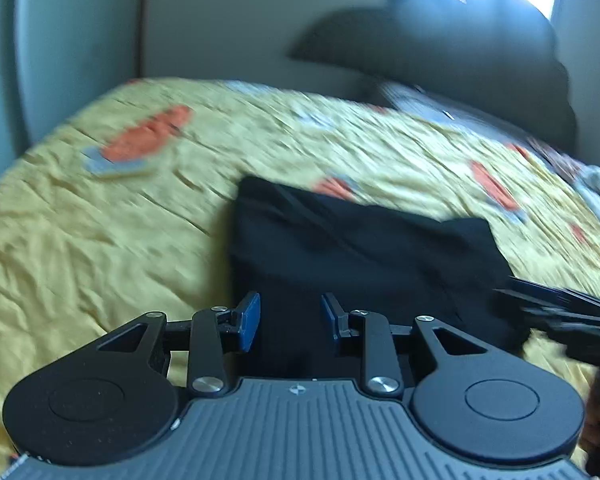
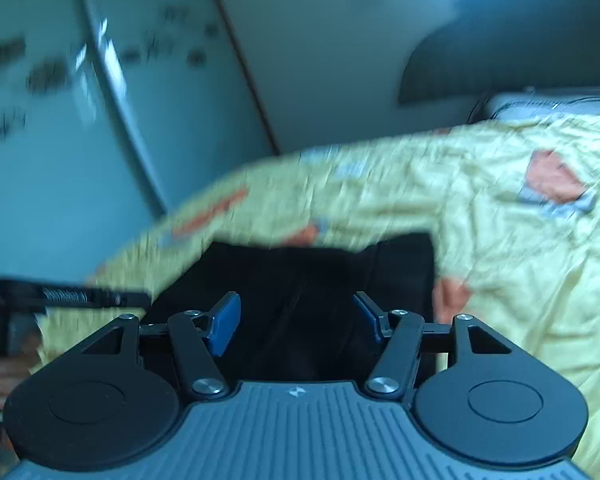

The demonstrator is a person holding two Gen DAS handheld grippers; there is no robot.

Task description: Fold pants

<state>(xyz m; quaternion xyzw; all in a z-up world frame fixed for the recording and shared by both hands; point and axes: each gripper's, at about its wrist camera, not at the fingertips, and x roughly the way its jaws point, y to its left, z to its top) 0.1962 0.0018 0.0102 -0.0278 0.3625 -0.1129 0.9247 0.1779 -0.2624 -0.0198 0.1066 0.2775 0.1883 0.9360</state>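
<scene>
One pair of folded black fabric pants (image 1: 364,264) lies on the yellow patterned quilted bedspread (image 1: 100,240), its near end hidden behind both devices; blur hides which way it runs. The left gripper (image 1: 290,318) gapes wide, empty, over it. The right gripper (image 2: 296,322) likewise spreads wide, holding nothing.

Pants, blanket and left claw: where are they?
pants (image 1: 364,248), left wrist view, middle of the black cloth.
blanket (image 1: 100,240), left wrist view, bare yellow part.
left claw (image 1: 290,316), left wrist view, gap between blue fingertips.
</scene>
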